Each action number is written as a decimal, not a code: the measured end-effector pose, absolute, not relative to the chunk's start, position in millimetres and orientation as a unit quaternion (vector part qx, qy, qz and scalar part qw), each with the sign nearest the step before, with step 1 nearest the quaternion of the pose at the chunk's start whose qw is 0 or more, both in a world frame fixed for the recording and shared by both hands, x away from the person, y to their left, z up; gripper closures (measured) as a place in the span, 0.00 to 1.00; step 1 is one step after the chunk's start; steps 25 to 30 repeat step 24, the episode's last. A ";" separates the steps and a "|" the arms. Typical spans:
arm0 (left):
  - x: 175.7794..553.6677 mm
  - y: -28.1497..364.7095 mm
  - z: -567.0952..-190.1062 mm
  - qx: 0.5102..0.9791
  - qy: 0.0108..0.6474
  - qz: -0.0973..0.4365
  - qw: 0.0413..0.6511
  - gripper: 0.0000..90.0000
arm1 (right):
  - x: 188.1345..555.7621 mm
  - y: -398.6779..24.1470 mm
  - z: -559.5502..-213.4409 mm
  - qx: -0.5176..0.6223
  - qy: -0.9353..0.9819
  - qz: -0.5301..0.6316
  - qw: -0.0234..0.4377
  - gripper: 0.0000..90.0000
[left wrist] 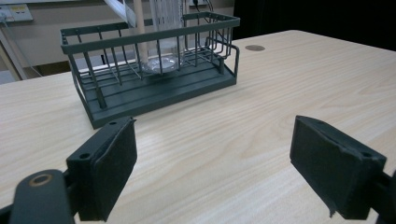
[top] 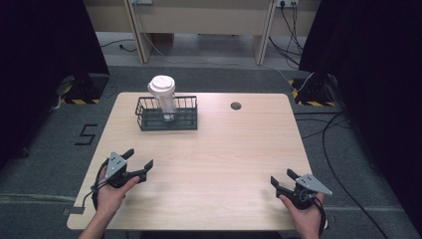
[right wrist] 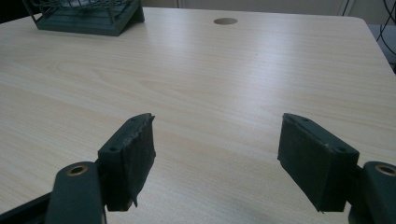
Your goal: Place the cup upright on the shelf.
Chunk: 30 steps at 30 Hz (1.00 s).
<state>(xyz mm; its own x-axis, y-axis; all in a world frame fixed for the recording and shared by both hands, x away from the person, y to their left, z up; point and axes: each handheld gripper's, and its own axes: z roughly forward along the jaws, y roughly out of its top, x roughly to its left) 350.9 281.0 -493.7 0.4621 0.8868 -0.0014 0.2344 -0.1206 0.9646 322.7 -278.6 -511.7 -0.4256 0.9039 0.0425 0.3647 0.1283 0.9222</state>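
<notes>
Cup [top: 163, 94]: clear tumbler with a white lid, standing upright inside the basket, toward its middle; no print or logo readable on it. From the left gripper view its clear ribbed wall and base [left wrist: 161, 60] show through the wires.
Basket [top: 144, 119]: dark wire rack with a solid floor, at the far left part of the table, well apart from both grippers; no label on it.
Left gripper [top: 139, 160]: held in the person's left hand near the front left edge, jaws wide apart, nothing between them, pointing toward the basket [left wrist: 154, 88].
Right gripper [top: 281, 178]: held in the right hand at the front right corner, jaws wide apart, holding nothing, over bare wood.
Table [top: 239, 149]: light wood grain, with a round cable hole [top: 236, 105] near the far edge, right of the basket.
Writing: a black "5" [top: 85, 134] marked on the grey floor left of the table.
</notes>
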 end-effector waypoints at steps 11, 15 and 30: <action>340.9 285.6 -508.1 0.679 0.423 0.311 0.514 0.16 | 322.7 -278.5 -511.7 0.455 0.697 0.477 0.283 0.31; 338.3 285.8 -509.1 0.675 0.421 0.315 0.518 0.16 | 322.7 -278.0 -511.8 0.454 0.698 0.478 0.280 0.31; 336.8 285.2 -510.8 0.670 0.422 0.308 0.527 0.16 | 322.7 -278.1 -511.8 0.456 0.697 0.478 0.281 0.31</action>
